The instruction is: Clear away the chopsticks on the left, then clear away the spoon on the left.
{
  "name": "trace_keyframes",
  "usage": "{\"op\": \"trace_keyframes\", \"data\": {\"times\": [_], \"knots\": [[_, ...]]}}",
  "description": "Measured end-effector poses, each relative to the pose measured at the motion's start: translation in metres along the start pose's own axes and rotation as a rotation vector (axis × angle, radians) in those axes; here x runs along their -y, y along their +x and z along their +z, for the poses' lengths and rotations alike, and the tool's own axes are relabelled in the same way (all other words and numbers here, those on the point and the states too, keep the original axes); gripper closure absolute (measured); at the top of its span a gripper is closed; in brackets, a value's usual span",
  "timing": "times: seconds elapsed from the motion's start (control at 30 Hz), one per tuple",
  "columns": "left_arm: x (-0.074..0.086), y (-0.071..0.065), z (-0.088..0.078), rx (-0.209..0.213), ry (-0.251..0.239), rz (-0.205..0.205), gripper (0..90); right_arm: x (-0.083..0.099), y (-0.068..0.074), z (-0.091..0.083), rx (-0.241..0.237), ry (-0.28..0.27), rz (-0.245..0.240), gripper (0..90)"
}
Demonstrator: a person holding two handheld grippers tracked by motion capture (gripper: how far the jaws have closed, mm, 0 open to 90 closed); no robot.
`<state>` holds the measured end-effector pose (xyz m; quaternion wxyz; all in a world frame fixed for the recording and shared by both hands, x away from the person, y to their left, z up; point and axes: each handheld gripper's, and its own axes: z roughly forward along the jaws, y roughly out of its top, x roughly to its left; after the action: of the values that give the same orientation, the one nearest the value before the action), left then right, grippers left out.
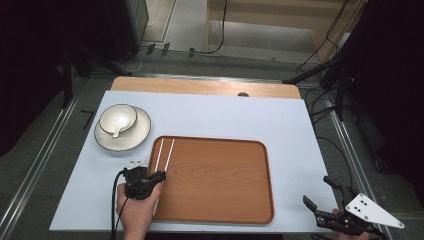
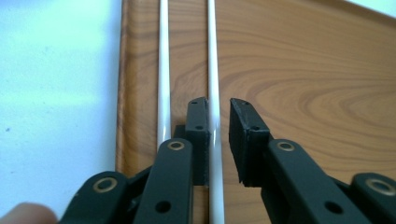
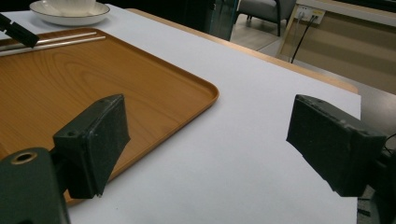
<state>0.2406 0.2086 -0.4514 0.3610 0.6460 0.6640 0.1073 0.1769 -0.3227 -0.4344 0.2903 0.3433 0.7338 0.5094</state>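
Observation:
A wooden tray (image 1: 220, 180) lies in the middle of the white table. Two white chopsticks (image 1: 162, 152) rest side by side along its left side. My left gripper (image 1: 150, 175) is low over their near ends, held by a hand. In the left gripper view the jaws stand a little apart around the right chopstick (image 2: 212, 56), which touches the left jaw, with a gap to the right jaw. The left chopstick (image 2: 163, 70) lies outside the jaws. My right gripper (image 1: 314, 188) is off the tray's near right corner, open wide (image 3: 210, 126) with nothing between its jaws.
A white bowl (image 1: 118, 118) with a spoon (image 1: 116, 131) in it sits on a plate (image 1: 137, 132) at the far left of the table. Bare white tabletop (image 3: 261, 93) lies to the right of the tray (image 3: 70, 74). Cables and stands crowd the floor beyond the table.

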Motion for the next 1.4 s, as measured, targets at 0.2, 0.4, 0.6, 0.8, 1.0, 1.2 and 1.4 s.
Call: {"op": "trace_keyframes", "data": {"times": [0.2,0.4,0.6,0.8,1.0,1.2,1.4], "knots": [[-0.005,0.006,-0.009,0.059,-0.022,0.024,57.6,0.000,0.001,-0.001,0.000,0.000,-0.003,13.2],[-0.010,0.012,-0.020,0.092,-0.049,0.074,41.7,0.001,0.000,0.000,0.001,0.004,-0.001,13.2],[-0.014,0.020,-0.030,0.114,-0.098,0.080,15.0,0.002,-0.001,-0.001,0.003,0.004,-0.001,13.2],[-0.016,0.030,-0.038,0.151,-0.139,0.111,0.0,0.002,0.000,-0.002,0.005,0.000,0.000,13.2],[-0.020,0.040,-0.045,0.142,-0.161,0.111,0.0,0.001,-0.001,0.000,0.007,-0.014,0.001,13.2],[-0.024,0.044,-0.049,0.106,-0.185,0.147,0.0,0.001,-0.002,0.000,0.008,-0.024,0.014,13.2],[-0.031,0.054,-0.056,0.061,-0.188,0.175,5.5,0.001,-0.003,0.001,0.003,-0.031,0.019,13.2]]}}
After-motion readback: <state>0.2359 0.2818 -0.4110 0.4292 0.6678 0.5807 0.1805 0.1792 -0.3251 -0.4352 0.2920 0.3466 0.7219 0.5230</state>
